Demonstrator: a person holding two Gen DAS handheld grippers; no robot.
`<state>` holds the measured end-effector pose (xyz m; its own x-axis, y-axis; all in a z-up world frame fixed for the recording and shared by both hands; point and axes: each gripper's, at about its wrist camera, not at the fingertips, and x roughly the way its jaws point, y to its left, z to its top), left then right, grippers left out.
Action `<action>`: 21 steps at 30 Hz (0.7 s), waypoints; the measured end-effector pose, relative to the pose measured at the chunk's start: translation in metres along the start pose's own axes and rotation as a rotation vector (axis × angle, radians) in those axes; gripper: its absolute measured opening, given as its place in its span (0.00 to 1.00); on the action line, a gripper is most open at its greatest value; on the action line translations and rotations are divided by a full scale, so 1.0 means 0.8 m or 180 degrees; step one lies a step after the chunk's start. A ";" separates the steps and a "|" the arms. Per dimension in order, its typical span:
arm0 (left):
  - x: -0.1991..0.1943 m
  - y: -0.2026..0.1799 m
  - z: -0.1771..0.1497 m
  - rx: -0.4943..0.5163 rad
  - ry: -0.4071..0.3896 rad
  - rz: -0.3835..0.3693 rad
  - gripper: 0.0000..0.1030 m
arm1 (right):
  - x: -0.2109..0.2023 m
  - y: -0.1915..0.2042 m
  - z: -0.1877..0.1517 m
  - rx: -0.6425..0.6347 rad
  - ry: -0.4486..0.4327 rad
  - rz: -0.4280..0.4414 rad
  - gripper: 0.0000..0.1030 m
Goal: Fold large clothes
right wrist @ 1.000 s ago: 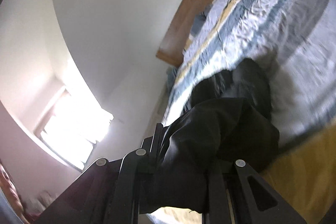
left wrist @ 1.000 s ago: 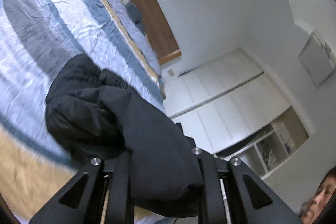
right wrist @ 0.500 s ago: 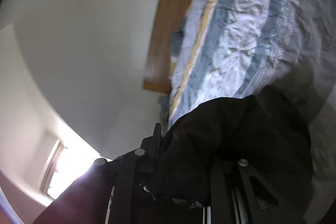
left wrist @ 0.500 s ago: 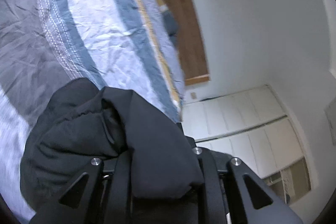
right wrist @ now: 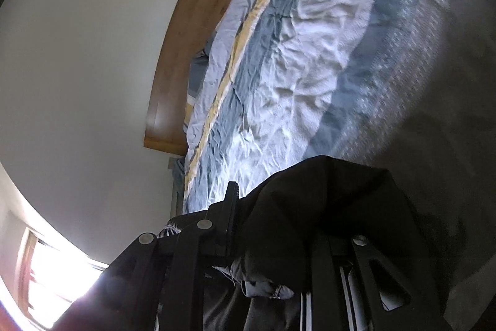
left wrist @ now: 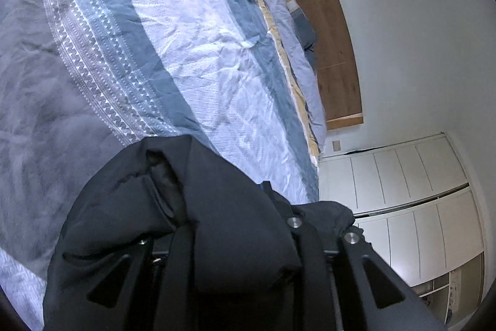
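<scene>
A black padded jacket (left wrist: 130, 207) is bunched up over my left gripper (left wrist: 235, 225), whose jaws grip a thick fold of it and are opening slightly. The fingertips are hidden under the cloth. In the right wrist view the same black jacket (right wrist: 334, 200) drapes over my right gripper (right wrist: 294, 225), shut on another fold; only the left finger (right wrist: 231, 207) pokes out. The jacket hangs low over the striped duvet (left wrist: 186, 36), which also fills the right wrist view (right wrist: 294, 67).
The bed runs away from me to a wooden headboard (left wrist: 334, 36), which also shows in the right wrist view (right wrist: 183, 51). White wardrobe doors (left wrist: 418, 191) stand to the right of the bed. A bright window (right wrist: 55, 284) lies at the lower left.
Both grippers have carried the jacket forward and down over the bed, rolling as they went. The duvet now fills more of each view, and the jacket's bundle sits closer to it.
</scene>
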<state>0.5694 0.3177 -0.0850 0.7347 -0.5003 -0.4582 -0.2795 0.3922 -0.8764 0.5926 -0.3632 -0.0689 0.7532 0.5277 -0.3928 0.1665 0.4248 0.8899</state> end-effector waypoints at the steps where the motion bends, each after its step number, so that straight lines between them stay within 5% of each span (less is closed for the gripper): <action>1: 0.005 0.005 -0.001 0.0004 0.0037 0.0033 0.17 | 0.006 -0.001 0.000 -0.0048 0.0008 -0.0062 0.19; 4: 0.010 0.014 -0.003 0.0026 0.0106 0.0043 0.18 | 0.030 -0.015 -0.010 -0.0120 0.0107 -0.0288 0.19; 9: 0.015 0.006 0.010 0.0035 0.0155 0.0018 0.32 | 0.040 -0.018 -0.006 -0.0125 0.0120 -0.0391 0.19; 21: 0.038 -0.005 0.037 0.0032 0.0135 0.0249 0.38 | 0.083 0.004 0.017 -0.0217 0.0156 -0.0521 0.20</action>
<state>0.6112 0.3239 -0.0912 0.6839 -0.5000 -0.5313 -0.3286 0.4391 -0.8362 0.6520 -0.3368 -0.0890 0.6872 0.4820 -0.5435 0.2397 0.5559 0.7960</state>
